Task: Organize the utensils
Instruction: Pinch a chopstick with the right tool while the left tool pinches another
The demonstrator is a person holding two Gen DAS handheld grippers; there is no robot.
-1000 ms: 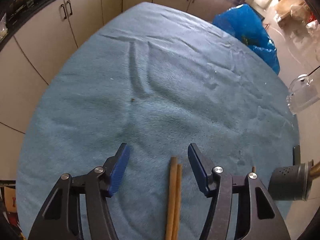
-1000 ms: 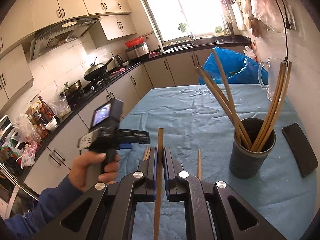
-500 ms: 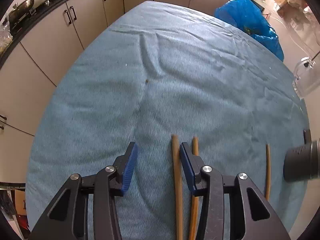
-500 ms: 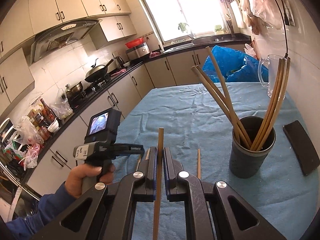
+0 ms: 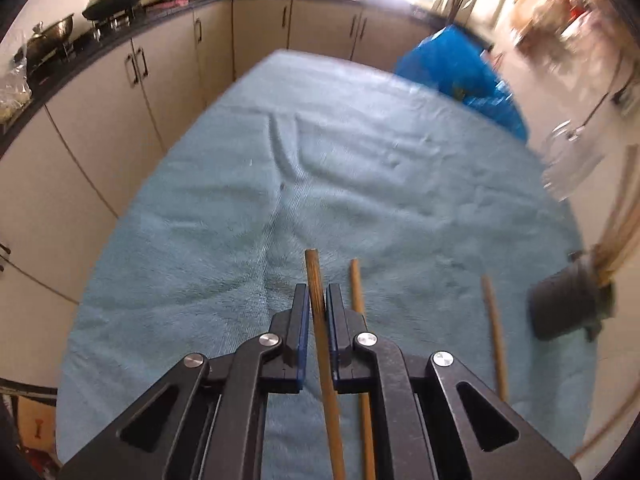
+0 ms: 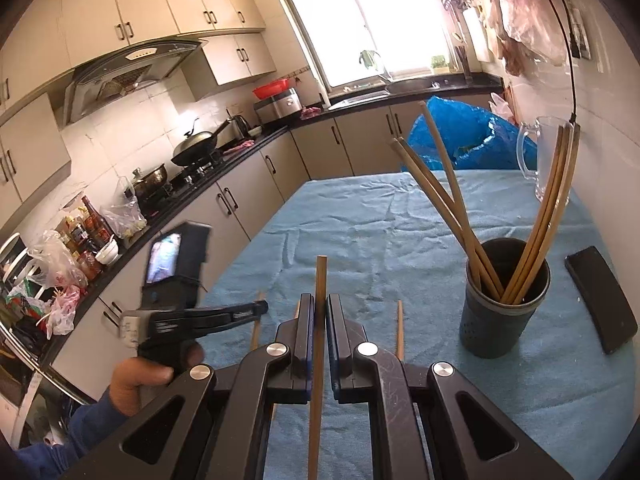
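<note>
My left gripper [image 5: 317, 292] has its jaws closing tight on a wooden chopstick [image 5: 313, 270], pads pressing it, lifted just off the blue cloth [image 5: 240, 240]. Two loose chopsticks [image 5: 356, 288] [image 5: 494, 340] lie to its right. A dark perforated holder [image 5: 568, 304] stands blurred at the right edge. My right gripper [image 6: 318, 304] is shut on another chopstick [image 6: 321, 276], which points forward and up. The holder [image 6: 504, 312] sits right of it with several chopsticks [image 6: 444, 200] leaning out. The left gripper [image 6: 260, 307], held by a hand [image 6: 136, 376], shows at the left.
A black phone [image 6: 600, 300] lies right of the holder. A glass jug [image 6: 540, 160] stands at the table's far right, with a blue plastic bag [image 6: 460, 136] behind it. Kitchen cabinets and a stove counter [image 6: 192, 168] run along the left side.
The left gripper went from open over the chopsticks to shut on one, then rose and tilted so more of the kitchen shows. The right gripper kept still with its chopstick.
</note>
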